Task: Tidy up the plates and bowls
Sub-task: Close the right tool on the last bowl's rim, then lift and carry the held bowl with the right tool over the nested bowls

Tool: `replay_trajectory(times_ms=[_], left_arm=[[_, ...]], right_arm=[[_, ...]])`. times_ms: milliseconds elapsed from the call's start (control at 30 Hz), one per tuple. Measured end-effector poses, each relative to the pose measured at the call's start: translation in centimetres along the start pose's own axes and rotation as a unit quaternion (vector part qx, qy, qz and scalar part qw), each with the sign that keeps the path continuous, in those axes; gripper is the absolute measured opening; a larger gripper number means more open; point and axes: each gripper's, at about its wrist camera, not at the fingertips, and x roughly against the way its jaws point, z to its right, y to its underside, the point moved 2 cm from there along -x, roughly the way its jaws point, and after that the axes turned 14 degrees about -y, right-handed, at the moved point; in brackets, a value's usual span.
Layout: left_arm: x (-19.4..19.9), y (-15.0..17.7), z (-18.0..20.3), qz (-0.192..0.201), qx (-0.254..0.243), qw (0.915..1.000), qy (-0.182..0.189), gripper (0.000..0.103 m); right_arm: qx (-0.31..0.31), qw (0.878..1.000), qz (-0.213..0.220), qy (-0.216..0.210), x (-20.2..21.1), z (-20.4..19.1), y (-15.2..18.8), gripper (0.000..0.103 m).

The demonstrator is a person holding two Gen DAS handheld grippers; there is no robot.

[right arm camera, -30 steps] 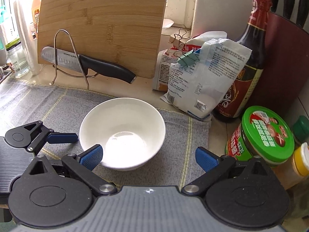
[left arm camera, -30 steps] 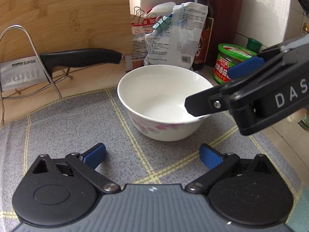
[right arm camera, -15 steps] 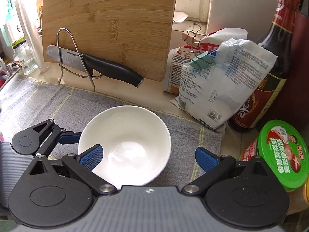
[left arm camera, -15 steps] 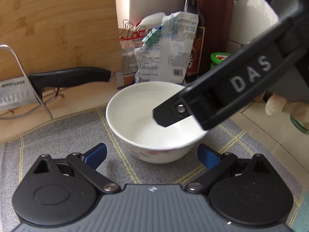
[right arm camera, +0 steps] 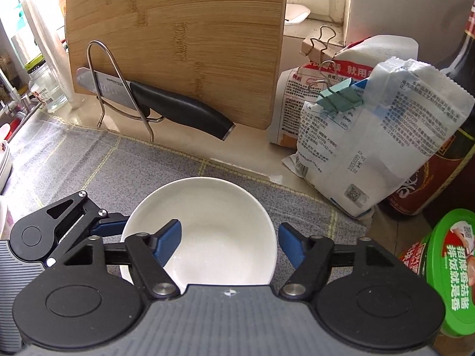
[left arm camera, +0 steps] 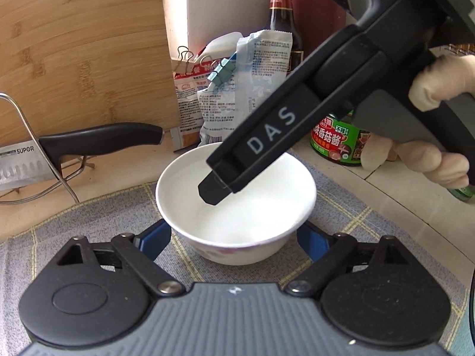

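A white bowl (left arm camera: 237, 207) stands upright on a grey checked cloth (left arm camera: 89, 222) spread over the counter, in front of a bamboo cutting board (right arm camera: 178, 44) that leans against the wall.

The left gripper (left arm camera: 234, 241) sits low at the near side of the bowl. Its jaws have just been closing, and the bowl's lower wall lies between them. Its blue pads (left arm camera: 154, 241) stand just beside the wall on either flank; contact cannot be confirmed.

The right gripper (right arm camera: 228, 241) comes in from above, held by a gloved hand (left arm camera: 439, 80). Its jaws have just been closing. One blue finger (right arm camera: 167, 243) is inside the bowl, over the white interior; the other is outside, at the right rim. The rim runs between them, and the inner finger is clear of the wall, so the fingers remain spread.

Behind the bowl, a black-handled knife (right arm camera: 166, 108) lies across a wire stand (right arm camera: 118, 89). To the right stand two clipped paper bags (right arm camera: 371, 136), a dark sauce bottle (left arm camera: 280, 23) and a green-lidded jar (right arm camera: 451, 270).
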Motion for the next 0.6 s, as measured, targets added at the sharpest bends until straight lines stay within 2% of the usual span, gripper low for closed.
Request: replay_trajectory(times_ms=[100,600], left_arm=[[0.19,-0.09,0.09,0.0,-0.004,1.0,-0.002,0.091],[0.27,-0.65,0.03,-0.013,-0.006,0.9999,0.001,0.091]], right_arm=[[0.004,1.0,-0.003,-0.004,-0.12,-0.04,-0.1,0.068],[0.011,1.0,-0.002,-0.003,0.15,-0.34,-0.21,0.067]])
